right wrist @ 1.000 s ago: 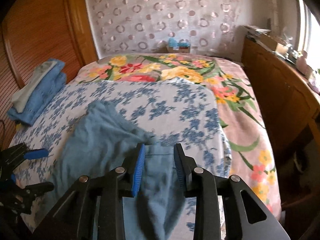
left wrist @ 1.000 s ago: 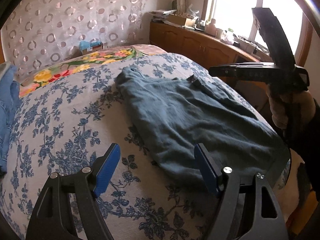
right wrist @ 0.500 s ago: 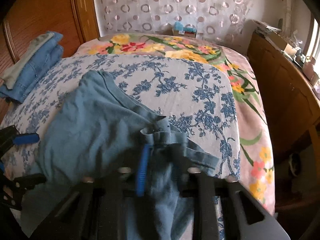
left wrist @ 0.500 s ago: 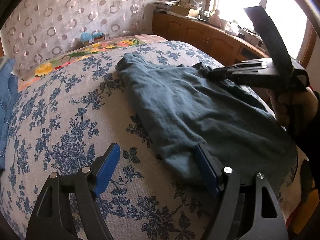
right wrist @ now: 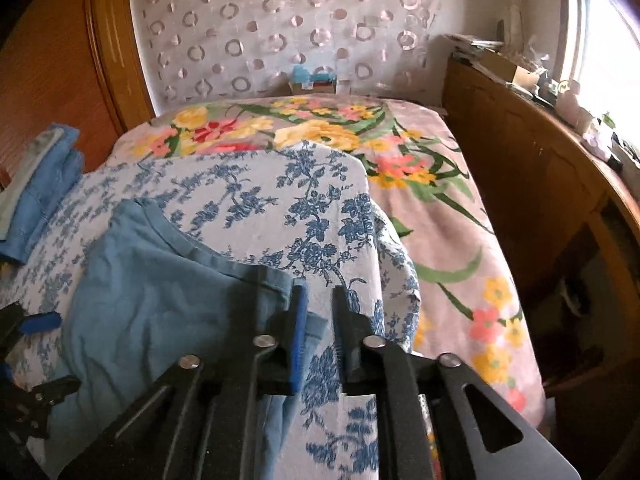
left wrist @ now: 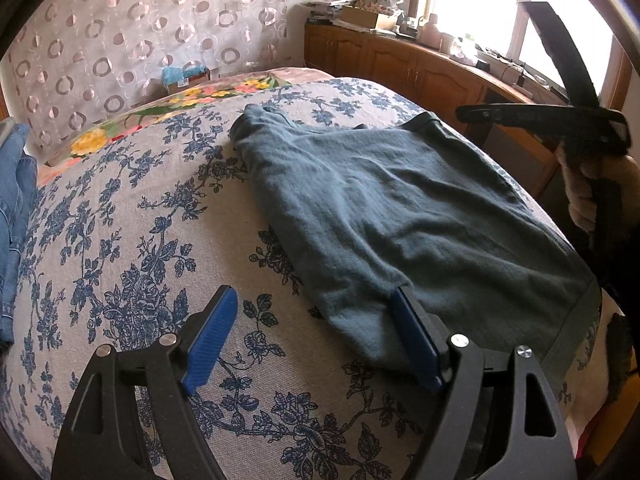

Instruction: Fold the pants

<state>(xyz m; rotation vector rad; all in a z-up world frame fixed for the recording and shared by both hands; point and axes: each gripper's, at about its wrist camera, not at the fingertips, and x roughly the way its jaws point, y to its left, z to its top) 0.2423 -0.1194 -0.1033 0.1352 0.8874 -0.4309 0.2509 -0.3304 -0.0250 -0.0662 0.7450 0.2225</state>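
Both grippers looked empty: left gripper [left wrist: 316,336] gaped wide at the pants' [left wrist: 400,208] near edge, right gripper [right wrist: 318,320] had just been opening, nothing pinched. Pants lay folded over on the bedspread [left wrist: 120,240]. Next fold probably needs fresh grips.

You're looking at slate-blue pants [left wrist: 404,216], soft knit fabric, lying folded and mostly flat on the bed's blue-flowered cover [left wrist: 120,232]. A few shallow wrinkles cross them. One hemmed edge [right wrist: 192,244] runs along the far side; a near corner drapes toward the bed's edge.
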